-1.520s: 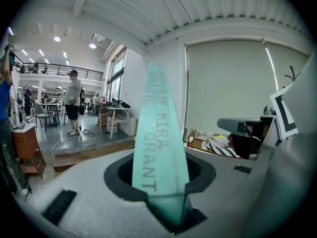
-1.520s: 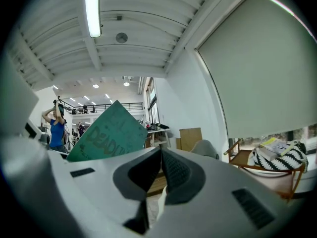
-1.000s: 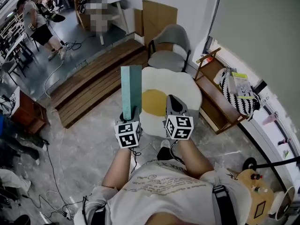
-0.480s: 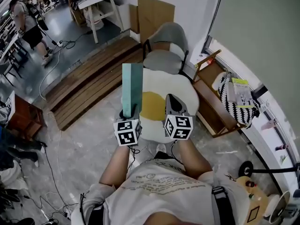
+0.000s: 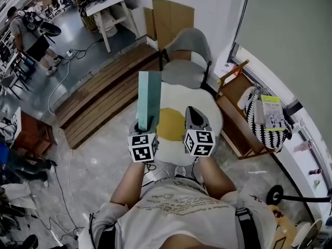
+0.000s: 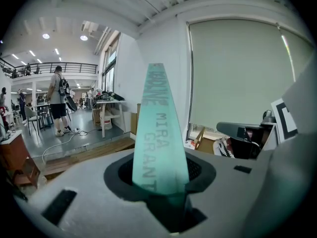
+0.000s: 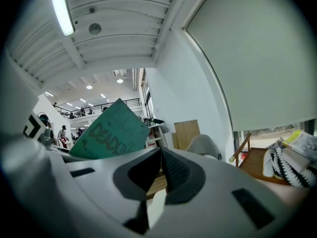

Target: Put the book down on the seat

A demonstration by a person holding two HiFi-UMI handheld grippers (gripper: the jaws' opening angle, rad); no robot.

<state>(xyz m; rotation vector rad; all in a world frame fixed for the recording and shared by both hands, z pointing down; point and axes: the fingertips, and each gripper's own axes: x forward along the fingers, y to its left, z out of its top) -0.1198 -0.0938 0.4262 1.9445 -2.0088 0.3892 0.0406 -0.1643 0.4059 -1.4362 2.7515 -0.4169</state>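
A tall teal book point(image 5: 147, 100) stands upright in my left gripper point(image 5: 146, 123), whose jaws are shut on its lower end. In the left gripper view the book's spine point(image 6: 158, 128) rises from between the dark pads point(image 6: 198, 170). My right gripper point(image 5: 193, 116) is beside it on the right, shut with nothing in it; its own view shows the jaw tips point(image 7: 161, 155) meeting and the book's cover point(image 7: 111, 135) at the left. A grey chair point(image 5: 184, 66) stands ahead, past an egg-shaped rug point(image 5: 192, 95); the chair point(image 7: 203, 145) is also seen in the right gripper view.
A wooden platform with steps point(image 5: 98, 95) lies left of the chair. A wooden rack point(image 5: 236, 113) with a striped bag point(image 5: 267, 121) stands to the right by the window. Cardboard point(image 5: 174, 14) leans on the wall. A person point(image 5: 31, 32) stands far left; cables cross the floor.
Both grippers have travelled forward with the person over the floor toward the rug. The book stays upright in the left grip, and the right jaws stay shut.
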